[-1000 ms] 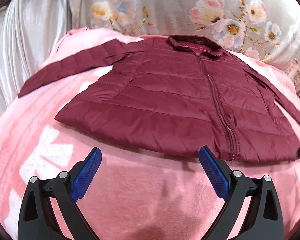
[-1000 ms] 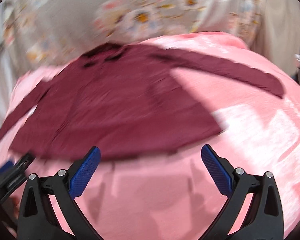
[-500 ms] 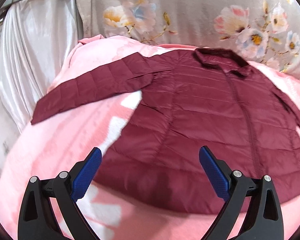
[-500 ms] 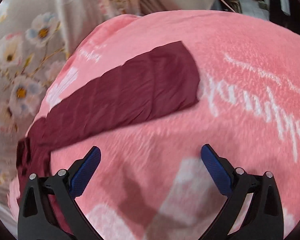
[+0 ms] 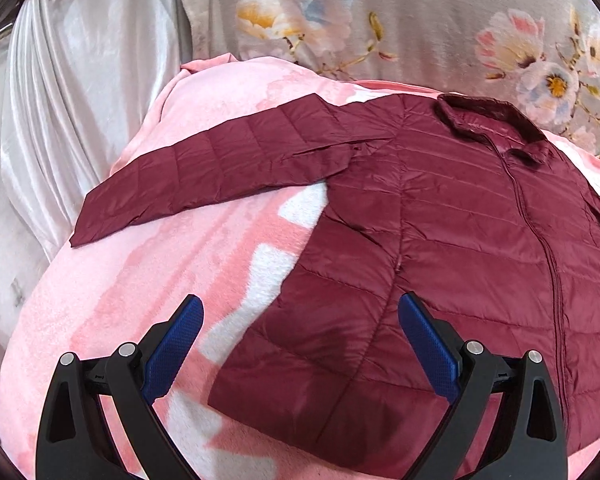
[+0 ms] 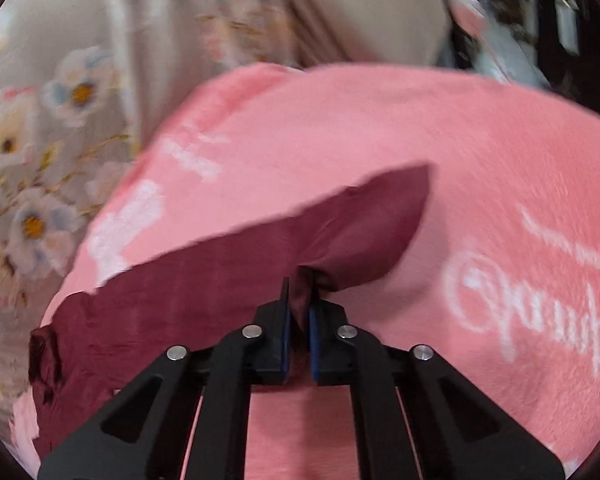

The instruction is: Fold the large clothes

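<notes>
A dark red quilted jacket (image 5: 440, 240) lies flat, front up and zipped, on a pink blanket (image 5: 148, 280). Its left sleeve (image 5: 220, 168) stretches out toward the curtain. My left gripper (image 5: 300, 332) hovers open over the jacket's lower left hem, with nothing between its blue pads. In the right wrist view the other sleeve (image 6: 260, 264) runs across the pink blanket (image 6: 380, 140). My right gripper (image 6: 299, 312) is shut on a pinch of that sleeve's fabric near the cuff, which bunches up between the pads. The jacket's collar (image 6: 44, 352) shows at the far left.
A floral curtain (image 5: 380, 20) hangs behind the bed, and a shiny white drape (image 5: 80, 100) covers the left side. The blanket carries white lettering (image 6: 540, 280) to the right of the held sleeve. Dark, blurred clutter (image 6: 540, 8) lies beyond the bed's far right corner.
My left gripper has drifted left and closer over the jacket's hem, still open. My right gripper swung to the right sleeve, came down on it and closed on the fabric near the cuff.
</notes>
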{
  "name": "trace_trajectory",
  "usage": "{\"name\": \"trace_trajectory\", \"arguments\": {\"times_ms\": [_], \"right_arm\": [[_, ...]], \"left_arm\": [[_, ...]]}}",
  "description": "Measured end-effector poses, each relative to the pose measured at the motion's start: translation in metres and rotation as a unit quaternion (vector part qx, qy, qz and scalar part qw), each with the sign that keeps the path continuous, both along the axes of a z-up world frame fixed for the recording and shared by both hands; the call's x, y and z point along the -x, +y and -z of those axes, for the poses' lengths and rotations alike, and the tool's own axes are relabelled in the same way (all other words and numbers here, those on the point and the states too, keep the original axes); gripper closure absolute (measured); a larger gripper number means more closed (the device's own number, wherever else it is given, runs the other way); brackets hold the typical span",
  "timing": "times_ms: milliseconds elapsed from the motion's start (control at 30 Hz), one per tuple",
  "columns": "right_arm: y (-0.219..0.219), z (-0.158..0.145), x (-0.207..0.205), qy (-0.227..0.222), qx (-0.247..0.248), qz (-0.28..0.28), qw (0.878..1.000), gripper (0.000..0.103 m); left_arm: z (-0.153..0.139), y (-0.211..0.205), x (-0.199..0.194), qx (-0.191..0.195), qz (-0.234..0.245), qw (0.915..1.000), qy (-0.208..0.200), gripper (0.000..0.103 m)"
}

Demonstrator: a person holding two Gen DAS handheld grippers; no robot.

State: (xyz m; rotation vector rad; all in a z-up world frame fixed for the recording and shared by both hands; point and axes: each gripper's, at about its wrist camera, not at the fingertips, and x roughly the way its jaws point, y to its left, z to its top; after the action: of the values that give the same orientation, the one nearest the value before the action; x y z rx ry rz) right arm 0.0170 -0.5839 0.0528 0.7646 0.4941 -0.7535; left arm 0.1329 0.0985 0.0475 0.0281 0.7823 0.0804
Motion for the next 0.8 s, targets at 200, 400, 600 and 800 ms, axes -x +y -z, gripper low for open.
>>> {"name": "trace_trajectory", "arguments": {"times_ms": [200,400,600,800], "right_arm": [[0.150,-0.078,-0.094,-0.072,0.091,-0.208,0.971,0.098],[0.303,-0.076,-0.169,-0.079,0.119,-0.383,0.913,0.098],[0.424,-0.033,-0.208,-0.052,0.129,-0.512,0.848,0.076],[0.431,-0.047,-0.176,-0.092,0.166,-0.514,0.836,0.050]], "left_arm": [[-0.005,0.011,-0.006,0.007,-0.017,0.9998,-0.007,0.007],[-0.006,0.026,-0.011,0.013,-0.029,0.9995,-0.008,0.007],[-0.001,0.039,-0.024,0.047,-0.025,0.9985,0.010,0.007],[-0.011,0.034,-0.040,0.114,0.006,0.9934,0.011,0.007]]}}
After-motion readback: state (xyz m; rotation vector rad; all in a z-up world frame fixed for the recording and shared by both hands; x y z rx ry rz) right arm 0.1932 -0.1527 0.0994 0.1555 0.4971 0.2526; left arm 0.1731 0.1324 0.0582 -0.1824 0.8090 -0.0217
